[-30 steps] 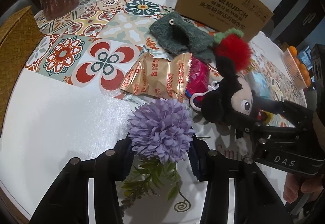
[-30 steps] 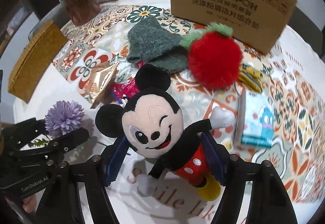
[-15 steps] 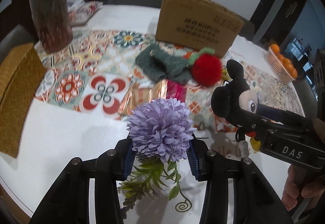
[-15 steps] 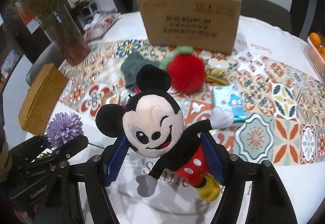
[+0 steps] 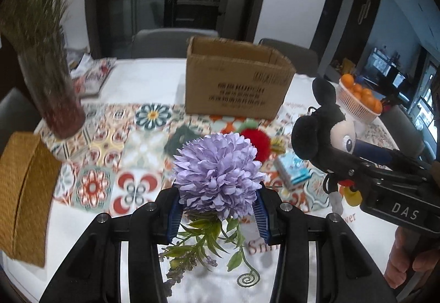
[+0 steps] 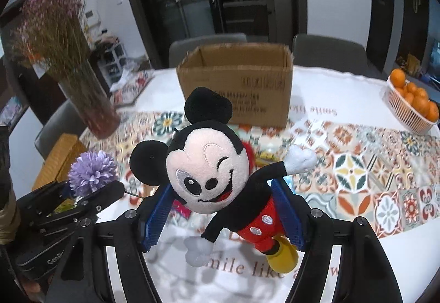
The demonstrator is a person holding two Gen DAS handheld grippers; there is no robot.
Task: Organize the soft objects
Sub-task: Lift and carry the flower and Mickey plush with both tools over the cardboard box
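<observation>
My left gripper (image 5: 217,216) is shut on a purple artificial flower (image 5: 218,175) and holds it above the table; its green leaves hang below. My right gripper (image 6: 224,216) is shut on a Mickey Mouse plush (image 6: 217,179), also lifted. The plush shows at the right of the left wrist view (image 5: 327,135); the flower shows at the left of the right wrist view (image 6: 92,172). An open cardboard box (image 5: 236,85) (image 6: 236,83) stands at the far side of the table. A red pompom (image 5: 258,142) and a dark green knit piece (image 5: 180,139) lie in front of it.
A glass vase of dried flowers (image 5: 46,74) stands far left. A woven yellow box (image 5: 22,193) sits at the left edge. A blue tissue pack (image 5: 293,171) lies on the patterned cloth. A basket of oranges (image 6: 412,105) stands far right. Chairs stand behind the table.
Both grippers have risen and tilted up with the flower and the plush, so the table objects look farther away and the open top of the box has come into view.
</observation>
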